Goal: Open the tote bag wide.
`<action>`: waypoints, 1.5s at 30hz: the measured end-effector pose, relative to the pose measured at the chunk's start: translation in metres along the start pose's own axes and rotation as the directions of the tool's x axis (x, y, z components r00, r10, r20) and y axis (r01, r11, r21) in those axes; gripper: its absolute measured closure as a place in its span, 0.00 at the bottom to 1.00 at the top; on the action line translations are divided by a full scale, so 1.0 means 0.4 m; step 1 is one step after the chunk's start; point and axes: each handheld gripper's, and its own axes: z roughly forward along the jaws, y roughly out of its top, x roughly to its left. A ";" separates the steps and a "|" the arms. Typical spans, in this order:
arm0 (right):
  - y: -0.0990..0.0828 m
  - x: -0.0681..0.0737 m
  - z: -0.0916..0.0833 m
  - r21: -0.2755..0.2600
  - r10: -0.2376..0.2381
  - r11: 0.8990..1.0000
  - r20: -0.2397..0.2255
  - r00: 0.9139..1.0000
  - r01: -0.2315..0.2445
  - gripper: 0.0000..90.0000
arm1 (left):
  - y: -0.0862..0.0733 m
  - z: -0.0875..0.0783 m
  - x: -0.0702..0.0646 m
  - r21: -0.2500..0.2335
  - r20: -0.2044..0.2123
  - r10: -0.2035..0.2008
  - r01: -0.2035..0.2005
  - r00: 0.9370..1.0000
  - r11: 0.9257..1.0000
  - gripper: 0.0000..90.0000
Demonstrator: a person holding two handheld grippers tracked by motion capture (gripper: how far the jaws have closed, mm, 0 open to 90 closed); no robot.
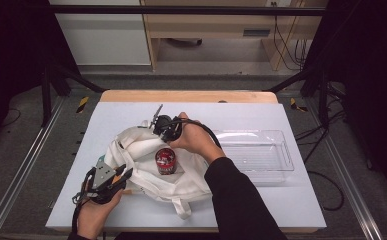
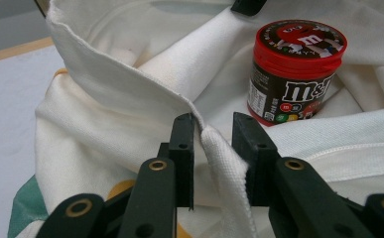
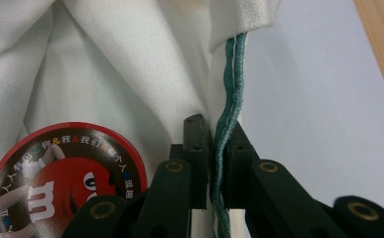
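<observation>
A white cloth bag lies crumpled on the table with its mouth spread wide. A red-lidded M&M's can stands upright on the cloth inside that mouth. My left gripper is at the bag's near left edge; in the left gripper view its jaws pinch a fold of the white rim, with the can just beyond. At the bag's far edge my right gripper is shut on the rim; the right gripper view shows a green-stitched hem clamped between the jaws, with the can's lid at lower left.
A clear plastic tray sits to the right of the bag, under my right forearm's far side. The pale table top ends at a wooden strip at the back. Cables and metal frame legs stand on the floor beyond.
</observation>
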 end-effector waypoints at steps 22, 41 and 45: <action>-0.029 -0.042 -0.033 -0.108 0.061 0.993 0.059 0.996 -0.054 0.97 | 0.001 -0.016 -0.008 0.034 0.020 0.055 -0.055 0.998 0.998 0.92; -0.067 -0.102 -0.015 -0.123 0.171 0.979 0.087 0.981 -0.160 0.97 | -0.010 -0.030 -0.010 0.060 0.016 0.074 -0.075 0.997 0.995 0.93; -0.070 -0.109 0.011 -0.087 0.187 0.980 0.084 0.979 -0.179 0.97 | -0.013 -0.028 -0.010 0.072 0.020 0.074 -0.075 0.997 0.995 0.93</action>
